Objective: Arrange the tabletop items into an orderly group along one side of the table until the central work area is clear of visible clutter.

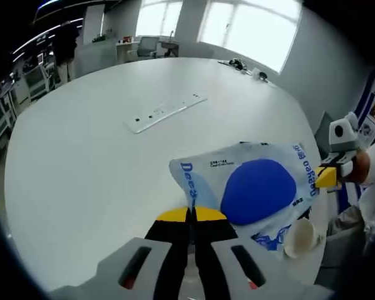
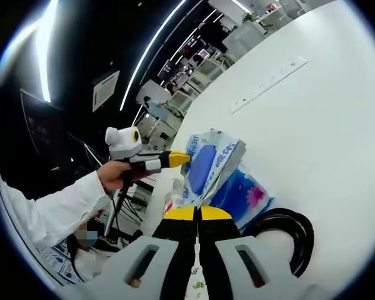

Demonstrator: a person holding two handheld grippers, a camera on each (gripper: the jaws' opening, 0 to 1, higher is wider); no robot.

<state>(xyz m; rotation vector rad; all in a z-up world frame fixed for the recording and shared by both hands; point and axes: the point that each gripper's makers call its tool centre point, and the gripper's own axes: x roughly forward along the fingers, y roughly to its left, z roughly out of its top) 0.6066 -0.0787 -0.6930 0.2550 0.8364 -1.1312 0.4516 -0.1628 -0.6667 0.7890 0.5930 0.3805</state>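
- Left gripper view: you are holding the white plastic package with the blue oval and blue lettering [image 1: 256, 187] stretched between both tools at the near right edge of the round white table [image 1: 81, 162].
- Your left gripper [image 1: 192, 214] is closing its yellow-tipped jaws together on the package's near edge.
- Your right gripper [image 1: 328, 177] is pinching its far right corner.
- In the right gripper view, the right gripper [image 2: 199, 214] is meeting the package low, with its jaws pressed together.
- You seem to be mid-carry; next, judge a spot along the edge and lower it flat.
- The package is looking soft and crinkled, sagging between the grips.
- A white cup [image 1: 300, 237] is sitting just beside it, and a white power strip [image 1: 165, 112] is lying farther in.
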